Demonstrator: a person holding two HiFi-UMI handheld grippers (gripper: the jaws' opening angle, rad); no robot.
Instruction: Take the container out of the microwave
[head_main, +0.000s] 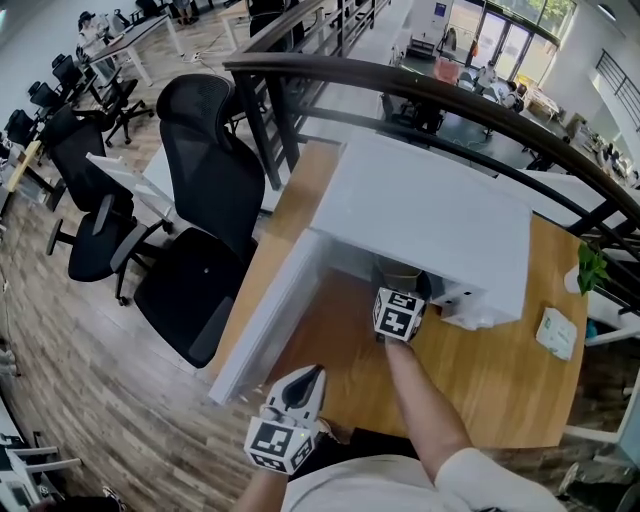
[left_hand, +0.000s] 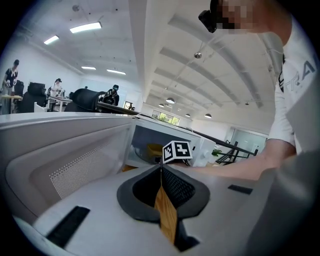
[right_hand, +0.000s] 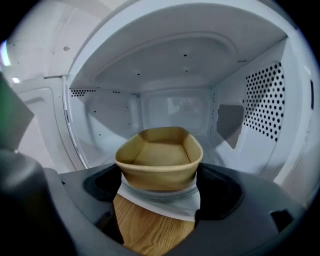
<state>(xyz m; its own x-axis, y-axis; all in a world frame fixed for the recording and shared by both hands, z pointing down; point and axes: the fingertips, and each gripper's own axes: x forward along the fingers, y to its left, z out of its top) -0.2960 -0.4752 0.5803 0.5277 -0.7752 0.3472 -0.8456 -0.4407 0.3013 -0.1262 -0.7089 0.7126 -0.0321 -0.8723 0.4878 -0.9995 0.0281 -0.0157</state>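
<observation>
The container (right_hand: 159, 152), a brown bowl that looks like paper or pressed fibre, is seen at the front of the microwave (head_main: 420, 215) cavity, just above the white sill of the opening. It is pinched by the jaws of the right gripper (right_hand: 160, 176), one jaw on each side wall, a little under the rim. The rim is drawn into a rounded square, so the wall is judged to be soft and to give way under pressure. The bowl appears empty and is probably very light. Whether it is lifted or rests on the cavity floor cannot be told. A hold lower on the wall, where the base makes it stiffer, is thought safer than one at the rim. Only a mild squeeze is needed, otherwise the bowl may be crushed or may slip out. The door (head_main: 270, 310) is swung wide open to the left. The left gripper (left_hand: 161, 172) is held near the front edge of the table (head_main: 500, 380), apart from the microwave, its jaws pressed together on nothing.
</observation>
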